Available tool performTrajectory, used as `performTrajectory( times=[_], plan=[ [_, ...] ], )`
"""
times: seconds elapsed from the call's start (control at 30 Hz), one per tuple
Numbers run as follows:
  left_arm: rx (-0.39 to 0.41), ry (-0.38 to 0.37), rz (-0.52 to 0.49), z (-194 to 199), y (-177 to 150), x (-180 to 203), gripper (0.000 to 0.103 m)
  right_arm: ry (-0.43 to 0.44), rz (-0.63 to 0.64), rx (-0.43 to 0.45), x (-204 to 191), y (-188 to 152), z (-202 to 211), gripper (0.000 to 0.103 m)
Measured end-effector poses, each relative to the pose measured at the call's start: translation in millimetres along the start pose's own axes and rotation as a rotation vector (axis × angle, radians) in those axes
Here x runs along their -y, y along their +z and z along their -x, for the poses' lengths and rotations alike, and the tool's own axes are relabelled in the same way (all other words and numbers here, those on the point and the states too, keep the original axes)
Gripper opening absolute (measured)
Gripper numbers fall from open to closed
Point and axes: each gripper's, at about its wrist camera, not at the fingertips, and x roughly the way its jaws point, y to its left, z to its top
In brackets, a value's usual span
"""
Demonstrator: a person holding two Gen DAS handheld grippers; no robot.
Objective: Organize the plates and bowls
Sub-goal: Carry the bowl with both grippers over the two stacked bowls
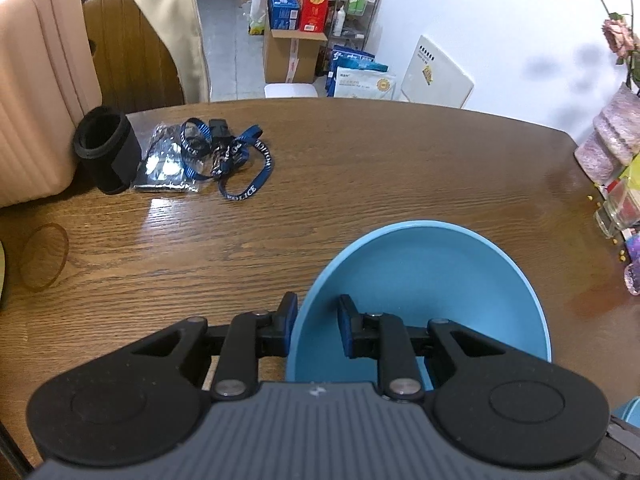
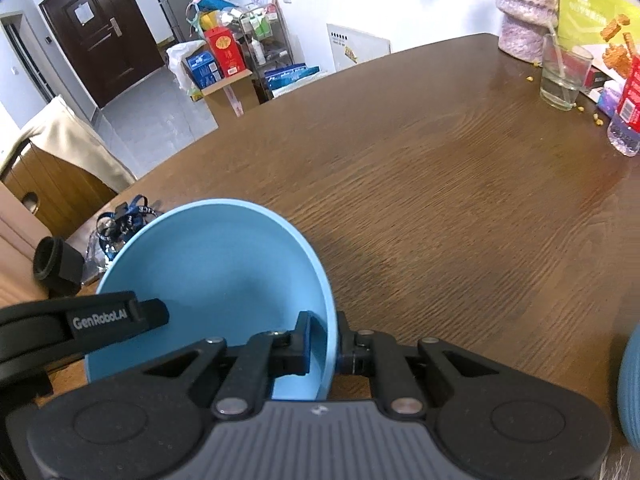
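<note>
A light blue bowl (image 1: pixel 424 280) is held over the brown wooden table (image 1: pixel 360 168). My left gripper (image 1: pixel 318 322) straddles its left rim, one finger outside and one inside, with a visible gap to the rim. In the right wrist view the same bowl (image 2: pixel 216 264) has its right rim pinched between my right gripper's (image 2: pixel 325 344) fingers. The left gripper's black arm (image 2: pixel 80 320) reaches in from the left there. Another blue object (image 2: pixel 630 384) shows at the right edge, partly cut off.
A black sleeve (image 1: pixel 106 148), a plastic bag and a blue lanyard (image 1: pixel 236 160) lie at the far left. A rubber band (image 1: pixel 42 258) lies near the left edge. A glass (image 2: pixel 564 76), bottle (image 2: pixel 626 120), pink vase and boxes stand at the far right.
</note>
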Motion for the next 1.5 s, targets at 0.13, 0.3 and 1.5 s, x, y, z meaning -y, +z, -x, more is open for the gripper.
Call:
performTrajectory(
  times=[0.13, 0.3, 1.5],
  plan=[
    [0.015, -0.009, -0.012, 15, -4, 7, 0.022, -0.002, -0.01, 0.018, 4, -2, 15, 0.01],
    [0.032, -0.023, -0.024, 32, -11, 17, 0.022, -0.007, -0.023, 0.043, 13, -7, 36, 0.01],
    [0.116, -0.115, -0.169, 127, -71, 136, 0.022, -0.06, -0.131, 0.182, 122, -38, 158, 0.009]
  ],
)
